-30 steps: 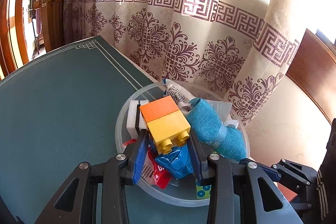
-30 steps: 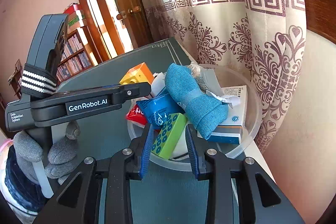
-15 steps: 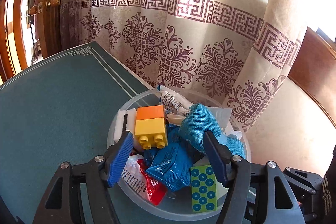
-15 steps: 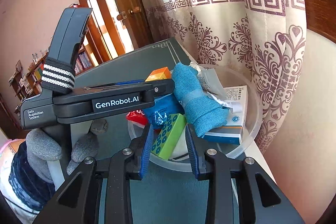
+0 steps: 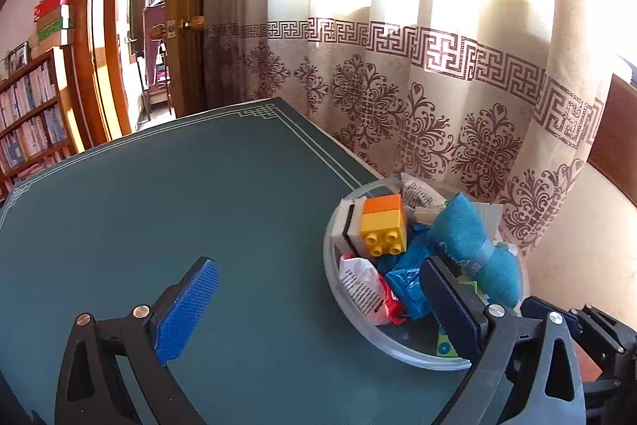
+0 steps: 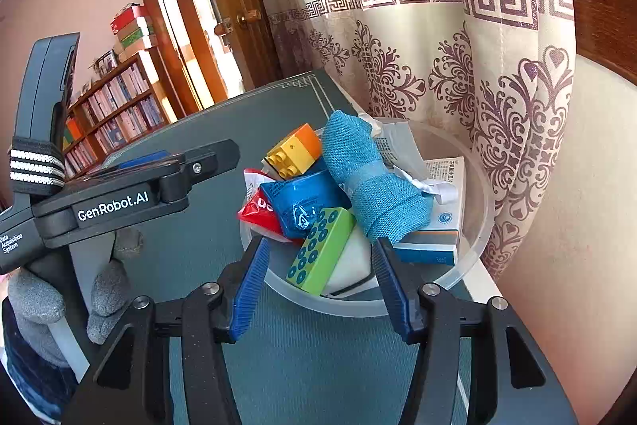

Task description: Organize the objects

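Home interior: packed bookshelf (image 6: 115, 114), wooden door (image 5: 187, 10), patterned curtain (image 5: 418, 86), green-topped table (image 5: 179, 206).

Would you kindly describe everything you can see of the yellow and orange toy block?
The toy block looks like glossy plastic: an orange brick joined to a yellow one with four round studs. It lies tipped on its side on top of the pile in the clear bowl, studs facing the cameras. It rests against a white and black box, above a blue packet, beside the rolled blue cloth. Neither gripper touches it.

left gripper (image 5: 318, 297) released block (image 5: 384, 224), withdrew, right gripper (image 6: 320, 289) opened
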The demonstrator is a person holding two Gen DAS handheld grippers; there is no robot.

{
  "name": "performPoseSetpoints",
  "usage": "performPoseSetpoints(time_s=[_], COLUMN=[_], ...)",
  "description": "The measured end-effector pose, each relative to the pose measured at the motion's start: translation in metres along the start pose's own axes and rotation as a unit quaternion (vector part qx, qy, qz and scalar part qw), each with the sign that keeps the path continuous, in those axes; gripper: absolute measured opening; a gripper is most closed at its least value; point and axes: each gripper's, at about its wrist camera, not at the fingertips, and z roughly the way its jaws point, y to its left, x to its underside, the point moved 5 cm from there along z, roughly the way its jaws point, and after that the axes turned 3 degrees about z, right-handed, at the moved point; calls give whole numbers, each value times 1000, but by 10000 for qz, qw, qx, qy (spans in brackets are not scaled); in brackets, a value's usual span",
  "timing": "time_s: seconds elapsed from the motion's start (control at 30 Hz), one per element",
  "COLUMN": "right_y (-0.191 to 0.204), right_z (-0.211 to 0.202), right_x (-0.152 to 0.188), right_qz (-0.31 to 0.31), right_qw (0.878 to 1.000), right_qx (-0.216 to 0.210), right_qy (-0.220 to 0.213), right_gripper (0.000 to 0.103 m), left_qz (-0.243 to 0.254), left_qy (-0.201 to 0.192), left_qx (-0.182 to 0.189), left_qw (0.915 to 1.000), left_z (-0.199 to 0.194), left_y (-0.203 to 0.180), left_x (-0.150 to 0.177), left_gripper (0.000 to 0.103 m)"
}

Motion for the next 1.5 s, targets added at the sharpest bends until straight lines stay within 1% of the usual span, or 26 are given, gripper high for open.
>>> performPoseSetpoints(time_s=[0.07,0.13,0.27,0.37,0.43,0.53,0.67,0.87,1.07,1.33,1.5], right_y=[0,-2,-9,-13,-16,-20,-23,-27,-28,-30,-29], right_z=[-3,-5,-7,-8,-6,-3,0,0,2,8,8], right_x=[4,8,14,14,14,15,15,14,14,18,18], right_qz=[14,52,192,212,181,138,87,37,50,46,30], right_qw=[10000,9998,9988,9978,9970,9959,9952,9936,9937,9938,9941], right_qx=[74,185,449,620,745,888,960,1103,1101,1109,1084], right_qy=[6,27,74,-30,-107,-143,-191,-227,-208,-11,-11], right_gripper=[74,78,83,90,92,92,92,92,92,92,92], left_qz=[-72,-101,50,104,119,183,288,265,267,233,278], left_qy=[44,20,-155,-223,-253,-281,-228,-137,-191,-58,-45], left_qx=[-161,-210,-381,-306,-250,-243,-215,-204,-191,-128,-96], left_qw=[9998,9997,9991,9992,9993,9991,9991,9993,9993,9996,9996], left_z=[-5,-11,-23,-29,-30,-31,-27,-22,-24,-17,-16], left_y=[5,7,3,-2,-6,-10,-16,-16,-15,-16,-19], left_x=[8,14,20,21,21,24,29,35,35,39,41], left_gripper=[103,103,103,103,103,103,103,103,103,103,103])
